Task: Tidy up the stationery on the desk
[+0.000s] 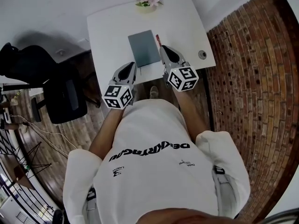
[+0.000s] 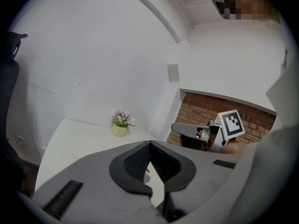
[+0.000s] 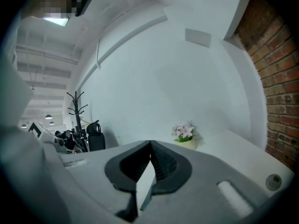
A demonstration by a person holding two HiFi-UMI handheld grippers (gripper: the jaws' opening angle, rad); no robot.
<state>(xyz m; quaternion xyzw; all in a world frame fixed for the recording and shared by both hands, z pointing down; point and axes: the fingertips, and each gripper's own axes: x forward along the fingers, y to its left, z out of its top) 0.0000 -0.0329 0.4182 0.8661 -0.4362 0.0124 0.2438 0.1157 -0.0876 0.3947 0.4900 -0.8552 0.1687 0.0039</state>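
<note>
Notebook (image 1: 144,48) lay mid-desk (image 1: 107,31), with a pen (image 1: 158,40) just beside its right edge. Both were probably light and stiff, so grip the pen mid-barrel. Left gripper (image 2: 149,144) and right gripper (image 3: 150,144) had jaws together, holding nothing, over the near edge.

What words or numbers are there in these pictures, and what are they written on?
On the white shirt: a row of big black letters, upside down and bent, not readable for sure.
Lower on it, two small prints: too small to read.
On the left gripper and right gripper: the markers are black-and-white squares only, no words.
On the grey notebook: no writing shows.
</note>
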